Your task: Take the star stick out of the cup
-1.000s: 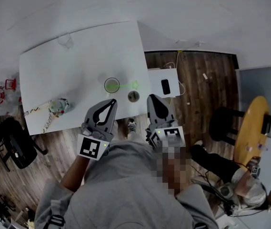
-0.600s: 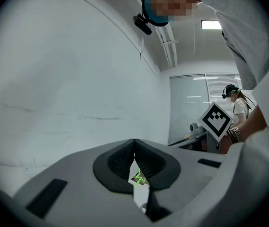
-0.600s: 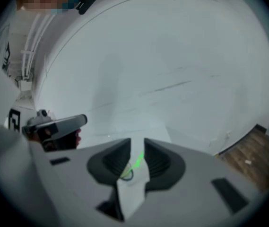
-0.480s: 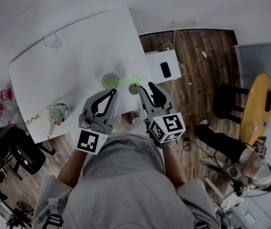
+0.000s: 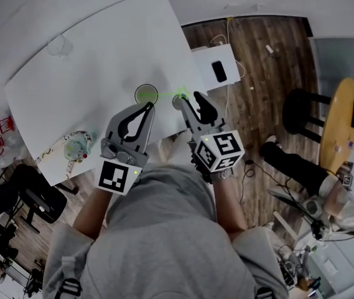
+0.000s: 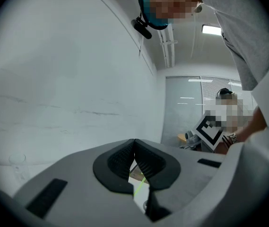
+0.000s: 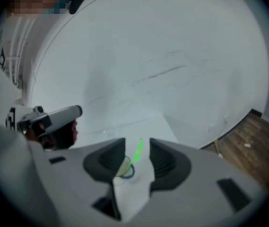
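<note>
A white tabletop stands on a dark wood floor. A round yellow table and a black stool stand well apart from it.

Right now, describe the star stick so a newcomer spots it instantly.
On the white table, look near its lower-right edge in the head view, where a green-rimmed cup stands. The star stick leans out of it to the right: a thin, bright green rod, the only such line on the table.

Grey short-sleeved shirt; left claw and right claw seem light grey with black pads, each bearing a black-and-white marker cube.
</note>
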`<state>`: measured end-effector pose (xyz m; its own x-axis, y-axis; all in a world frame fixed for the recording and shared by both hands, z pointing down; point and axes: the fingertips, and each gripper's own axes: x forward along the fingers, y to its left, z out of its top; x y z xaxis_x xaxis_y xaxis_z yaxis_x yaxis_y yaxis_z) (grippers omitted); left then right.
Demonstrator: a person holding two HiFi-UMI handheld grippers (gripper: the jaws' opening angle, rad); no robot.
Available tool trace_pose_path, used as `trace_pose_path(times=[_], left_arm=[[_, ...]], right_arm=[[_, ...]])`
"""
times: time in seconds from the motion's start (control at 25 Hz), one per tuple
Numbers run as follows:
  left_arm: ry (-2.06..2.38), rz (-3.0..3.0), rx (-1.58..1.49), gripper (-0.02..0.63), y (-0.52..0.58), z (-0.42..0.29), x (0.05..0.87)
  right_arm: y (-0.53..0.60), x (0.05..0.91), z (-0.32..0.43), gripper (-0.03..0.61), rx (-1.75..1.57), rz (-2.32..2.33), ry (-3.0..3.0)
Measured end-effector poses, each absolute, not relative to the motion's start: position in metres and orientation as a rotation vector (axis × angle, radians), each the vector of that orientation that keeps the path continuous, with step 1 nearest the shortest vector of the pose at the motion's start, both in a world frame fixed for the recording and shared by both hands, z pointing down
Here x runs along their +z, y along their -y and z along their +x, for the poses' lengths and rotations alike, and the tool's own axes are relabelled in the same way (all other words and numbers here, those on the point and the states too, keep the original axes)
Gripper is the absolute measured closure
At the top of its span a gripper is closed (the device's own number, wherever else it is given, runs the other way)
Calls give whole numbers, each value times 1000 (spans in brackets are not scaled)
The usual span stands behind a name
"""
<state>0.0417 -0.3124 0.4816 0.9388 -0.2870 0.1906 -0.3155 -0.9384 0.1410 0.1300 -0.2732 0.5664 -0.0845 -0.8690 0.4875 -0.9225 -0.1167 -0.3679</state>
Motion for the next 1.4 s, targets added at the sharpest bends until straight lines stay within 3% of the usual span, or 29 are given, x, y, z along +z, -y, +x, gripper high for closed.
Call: trace_pose_path(times=[0.56,1.0,1.4], left_arm=[[462,2894,258,581,324,36,491],[491,2879,266,581,326,28,496],[543,2873,249,581,328,21,495]], right_arm=[[285,595,128,413,1071,2074,1975],[290,600,129,507,1124,2124,1964],[291,594,120,526,1112,2098,2005]])
